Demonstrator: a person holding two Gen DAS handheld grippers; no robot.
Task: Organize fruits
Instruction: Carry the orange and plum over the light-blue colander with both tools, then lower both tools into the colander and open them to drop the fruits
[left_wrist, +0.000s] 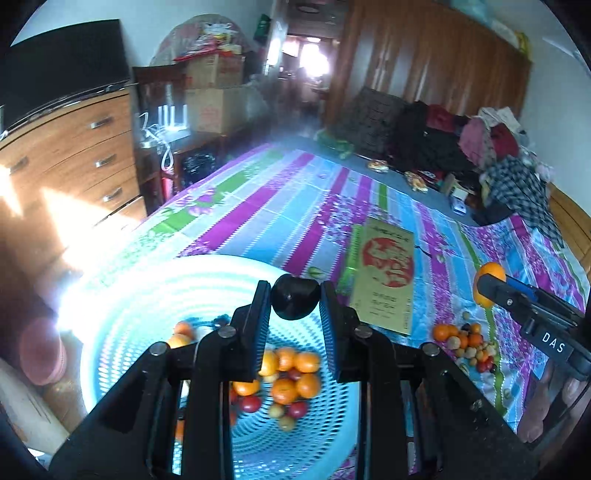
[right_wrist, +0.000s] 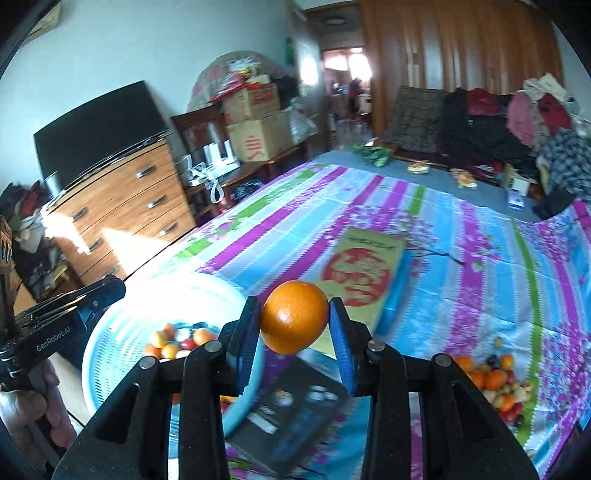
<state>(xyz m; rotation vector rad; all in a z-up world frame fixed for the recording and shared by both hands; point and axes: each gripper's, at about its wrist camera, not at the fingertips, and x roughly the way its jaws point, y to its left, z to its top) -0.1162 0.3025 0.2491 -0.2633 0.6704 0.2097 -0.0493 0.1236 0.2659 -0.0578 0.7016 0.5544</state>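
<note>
Left gripper (left_wrist: 294, 301) clamps a dark plum (left_wrist: 295, 301) above the blue basket (left_wrist: 122, 314); right gripper (right_wrist: 295, 321) clamps an orange (right_wrist: 294, 320) just beside its rim. Risk: round fruit slips from the pads, landing outside the basket near the fruit pile (right_wrist: 498, 387)

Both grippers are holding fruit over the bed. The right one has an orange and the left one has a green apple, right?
Not quite. The left gripper holds a dark, nearly black round fruit, not a green apple; the left wrist view shows it pinched between the fingers above the blue basket. The rest is right: the right gripper holds an orange.
</note>
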